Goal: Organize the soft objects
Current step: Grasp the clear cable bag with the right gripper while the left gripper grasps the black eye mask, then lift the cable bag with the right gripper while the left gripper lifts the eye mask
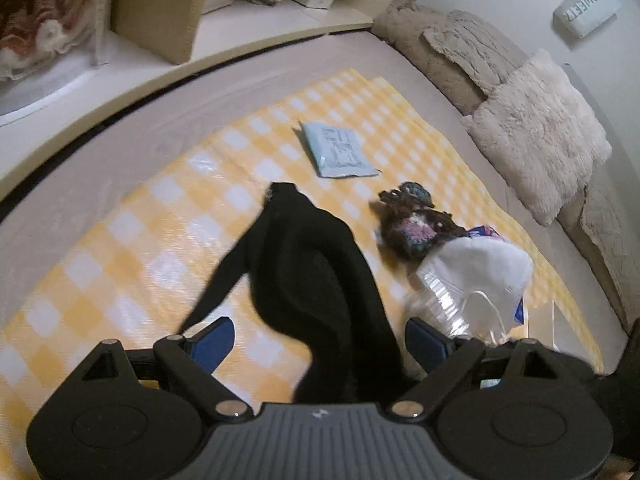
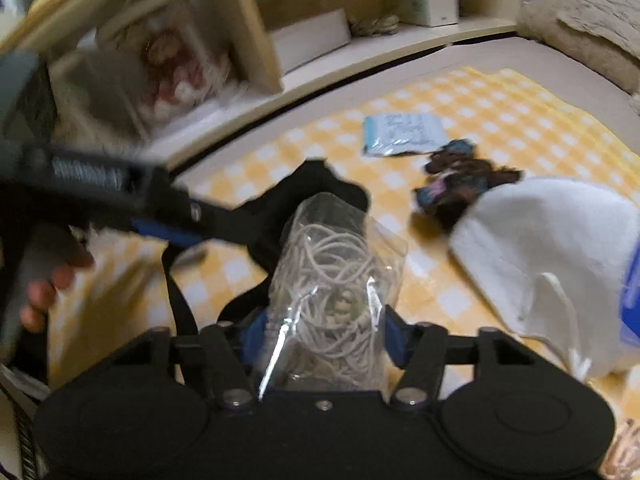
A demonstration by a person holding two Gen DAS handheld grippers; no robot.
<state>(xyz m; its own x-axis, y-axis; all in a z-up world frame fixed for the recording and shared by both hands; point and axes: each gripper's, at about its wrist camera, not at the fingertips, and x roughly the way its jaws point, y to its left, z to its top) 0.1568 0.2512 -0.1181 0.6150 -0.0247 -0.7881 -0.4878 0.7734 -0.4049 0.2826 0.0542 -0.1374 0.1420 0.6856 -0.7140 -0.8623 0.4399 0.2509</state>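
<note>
Yellow checked cloth covers the bed, with shelves behind. Left claw stands wide apart, a black fabric piece lying loose between its pads. Right claw has closed partway around a clear bag of pale cord, apparently gripping it, though blur obscures contact. White mask lies nearby.

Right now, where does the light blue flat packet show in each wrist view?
Left wrist: light blue packet, centre, above the black cloth.
Right wrist: light blue packet, upper right of centre.
Shared landmark: the dark crocheted piece lies to the packet's lower right on the yellow checked mat.
</note>
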